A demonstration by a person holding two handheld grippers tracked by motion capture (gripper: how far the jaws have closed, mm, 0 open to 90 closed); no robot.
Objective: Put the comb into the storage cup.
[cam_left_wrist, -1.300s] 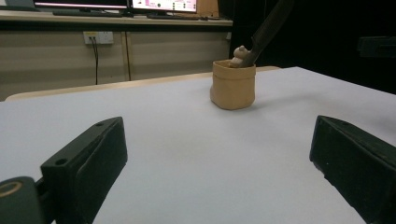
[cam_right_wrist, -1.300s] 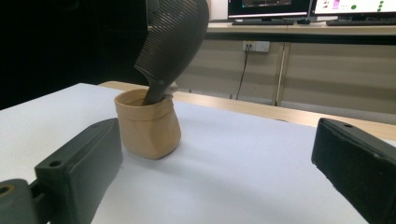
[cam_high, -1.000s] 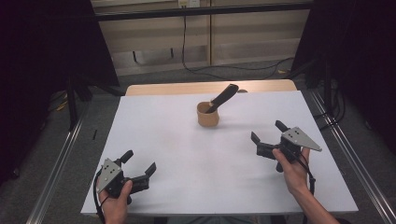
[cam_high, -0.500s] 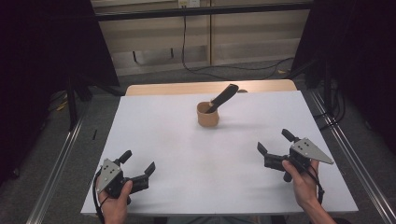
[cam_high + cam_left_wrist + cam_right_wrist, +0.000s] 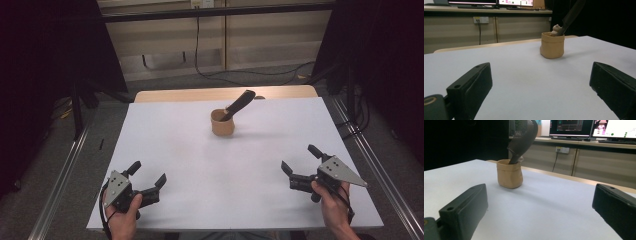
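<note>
— Since the earlier frames, what has shifted?

— Only the right tongs: they have drawn back toward the near right corner of the tabletop and now sit farther from the cup than a second ago. The left tongs have stayed at the near left corner, unchanged.

— State of the tongs?

— Both released. On the left pair the jaws stand wide apart with bare white surface between them, as the left gripper view confirms; the right pair is spread the same way. Neither holds or touches anything (each is gripped by a hand from the bottom edge).

— And the cup?

— A small tan cup stands upright on the far middle of the tabletop, well apart from both pairs of tongs. A dark spoon leans out of it, handle tilted up and toward the far right in the high view. In the left gripper view a small pale lump shows at the rim beside the spoon; I cannot tell what it is.

— Surroundings?

— Monitors on a counter behind, seen in the right gripper view.
</note>
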